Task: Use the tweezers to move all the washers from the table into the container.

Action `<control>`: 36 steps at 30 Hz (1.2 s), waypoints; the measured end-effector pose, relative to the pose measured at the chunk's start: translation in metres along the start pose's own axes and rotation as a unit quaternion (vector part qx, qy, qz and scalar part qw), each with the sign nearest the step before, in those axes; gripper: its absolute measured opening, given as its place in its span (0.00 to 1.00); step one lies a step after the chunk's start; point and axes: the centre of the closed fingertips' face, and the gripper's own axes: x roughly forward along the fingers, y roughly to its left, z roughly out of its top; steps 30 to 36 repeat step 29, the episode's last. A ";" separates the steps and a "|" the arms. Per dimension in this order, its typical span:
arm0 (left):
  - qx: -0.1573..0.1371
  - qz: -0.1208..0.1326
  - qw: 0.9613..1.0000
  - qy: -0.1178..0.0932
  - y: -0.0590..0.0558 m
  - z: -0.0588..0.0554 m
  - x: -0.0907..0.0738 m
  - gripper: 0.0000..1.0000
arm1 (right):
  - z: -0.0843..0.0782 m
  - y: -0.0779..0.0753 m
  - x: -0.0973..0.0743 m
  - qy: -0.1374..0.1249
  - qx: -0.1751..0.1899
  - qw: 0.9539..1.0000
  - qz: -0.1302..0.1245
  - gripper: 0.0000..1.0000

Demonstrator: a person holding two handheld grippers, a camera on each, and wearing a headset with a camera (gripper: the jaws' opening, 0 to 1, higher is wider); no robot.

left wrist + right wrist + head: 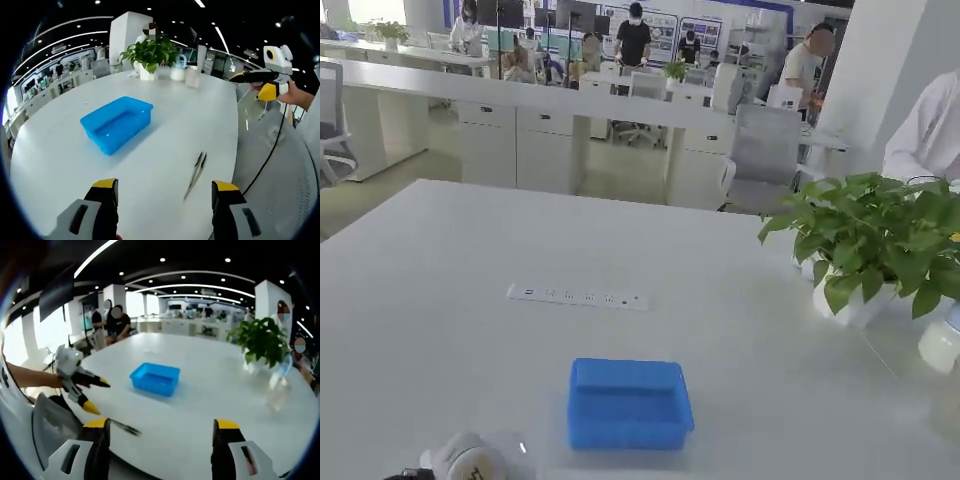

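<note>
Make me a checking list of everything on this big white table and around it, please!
Surface: white table, smooth, no spills seen.
Job's things: blue container looks empty; tweezers lie flat near the table edge, untouched; washers, nothing seen.
Clutter: potted plant, white bottle, clear jar, power strip in the tabletop.
Tools: left tool open, holding nothing; right tool open, holding nothing.
Cables: dark cable hanging from the right tool.
Surroundings: open office, white desks, people sitting and standing behind.
</note>
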 end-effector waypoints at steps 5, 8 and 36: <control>-0.029 0.040 0.999 0.000 0.005 0.003 -0.029 0.97 | 0.000 0.004 0.004 0.003 -0.003 1.000 0.008 0.85; -0.084 0.070 0.994 0.005 0.009 0.001 -0.045 0.99 | 0.001 0.007 0.007 0.004 -0.005 1.000 0.014 0.86; -0.113 0.174 0.977 -0.045 0.021 0.028 -0.091 0.99 | 0.002 -0.002 0.035 -0.005 0.017 1.000 0.015 0.91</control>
